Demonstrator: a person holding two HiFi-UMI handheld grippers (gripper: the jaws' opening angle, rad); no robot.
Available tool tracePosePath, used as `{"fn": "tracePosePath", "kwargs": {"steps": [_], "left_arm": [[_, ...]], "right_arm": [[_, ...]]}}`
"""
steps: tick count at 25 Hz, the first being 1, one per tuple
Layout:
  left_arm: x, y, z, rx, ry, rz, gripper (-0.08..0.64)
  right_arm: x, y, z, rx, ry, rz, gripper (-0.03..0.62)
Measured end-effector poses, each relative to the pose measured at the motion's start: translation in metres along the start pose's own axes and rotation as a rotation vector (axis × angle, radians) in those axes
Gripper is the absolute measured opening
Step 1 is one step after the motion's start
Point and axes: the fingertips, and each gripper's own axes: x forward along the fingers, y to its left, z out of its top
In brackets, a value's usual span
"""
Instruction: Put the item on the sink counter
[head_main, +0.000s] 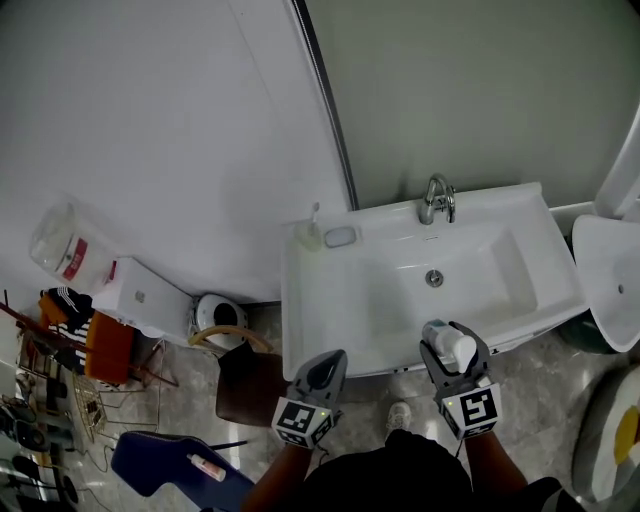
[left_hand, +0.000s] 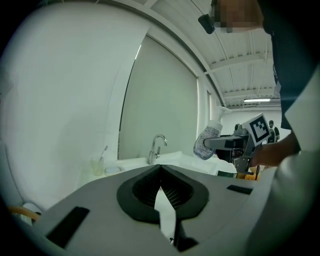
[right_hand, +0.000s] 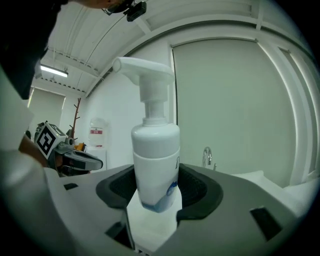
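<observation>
A white pump bottle (right_hand: 155, 160) with a blue base stands upright between the jaws of my right gripper (right_hand: 156, 192), which is shut on it. From the head view the right gripper (head_main: 452, 352) holds the pump bottle (head_main: 450, 343) over the front edge of the white sink counter (head_main: 330, 310). My left gripper (head_main: 322, 372) hovers at the counter's front left, shut with nothing in it. In the left gripper view the left gripper (left_hand: 161, 192) has its jaws together, and the pump bottle (left_hand: 207, 140) shows at the right.
A chrome tap (head_main: 437, 198) stands at the back of the basin (head_main: 470, 275). A cup with a toothbrush (head_main: 309, 232) and a soap dish (head_main: 340, 237) sit at the counter's back left. A toilet (head_main: 605, 280) is at the right, and a bin (head_main: 220, 318) stands on the floor at the left.
</observation>
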Motion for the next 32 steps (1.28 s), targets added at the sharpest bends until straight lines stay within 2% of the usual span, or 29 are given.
{"fn": "tracePosePath", "kwargs": {"steps": [6,12,20,24,32], "left_arm": [[0.019,0.013,0.006,-0.049,0.006,0.089,0.009],[0.034,0.022,0.012,-0.002,-0.01,0.095,0.009],[0.032,0.063,0.007,-0.018,0.0,0.151,0.009],[0.039,0.096,0.001,-0.019,0.035,0.208,0.009],[0.065,0.142,0.005,-0.028,0.012,0.154,0.009]], "right_arm": [[0.029,-0.02,-0.004,-0.007,0.001,0.063,0.256],[0.054,-0.024,-0.01,0.01,-0.008,0.1,0.256],[0.095,-0.026,-0.017,0.0,0.014,0.103,0.257],[0.123,-0.024,-0.017,-0.021,0.053,0.1,0.257],[0.179,-0.016,-0.016,-0.034,0.086,0.097,0.256]]}}
